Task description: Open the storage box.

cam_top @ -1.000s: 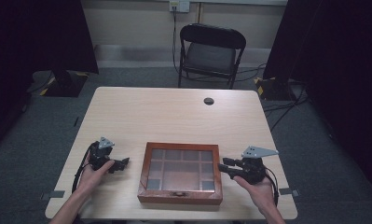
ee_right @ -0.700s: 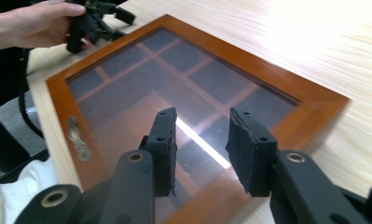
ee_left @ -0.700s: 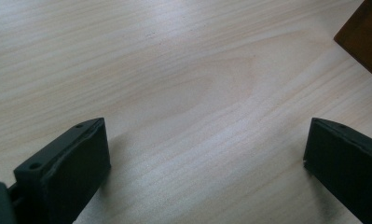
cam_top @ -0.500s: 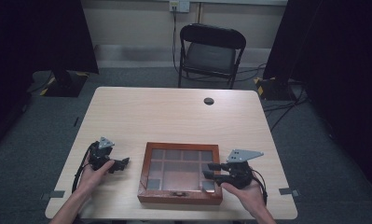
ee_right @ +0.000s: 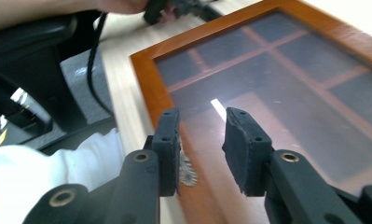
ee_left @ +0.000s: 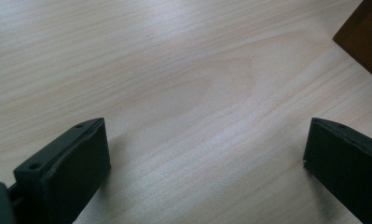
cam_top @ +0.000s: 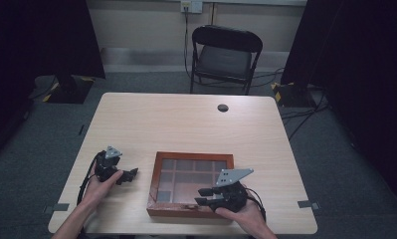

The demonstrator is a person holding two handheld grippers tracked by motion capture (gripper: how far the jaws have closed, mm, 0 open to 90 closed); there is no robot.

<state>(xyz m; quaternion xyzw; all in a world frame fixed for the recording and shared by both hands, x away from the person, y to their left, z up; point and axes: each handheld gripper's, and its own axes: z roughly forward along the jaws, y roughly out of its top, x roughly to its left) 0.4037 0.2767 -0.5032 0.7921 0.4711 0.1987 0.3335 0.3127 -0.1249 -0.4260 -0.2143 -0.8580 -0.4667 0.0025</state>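
A wooden box (cam_top: 154, 185) with a glass lid and dividers inside lies flat at the table's front middle. My right gripper (cam_top: 202, 195) hovers over the box's front frame, jaws pointing left. In the right gripper view the jaws stand a little apart above the box frame (ee_right: 146, 84), with a small metal clasp (ee_right: 188, 171) showing between them and nothing gripped. My left gripper (cam_top: 130, 175) rests on the table left of the box, pointing toward it. Its jaws are wide open over bare wood, and a box corner (ee_left: 365, 37) shows at the top right.
A small black round disc (cam_top: 223, 107) sits on the light wood table (cam_top: 186, 124) near its far edge. A black folding chair (cam_top: 226, 55) stands behind the table. Cables trail from both grippers toward the front edge.
My right gripper has moved left from beside the box's right side to above its front frame. The left gripper has stayed in place.
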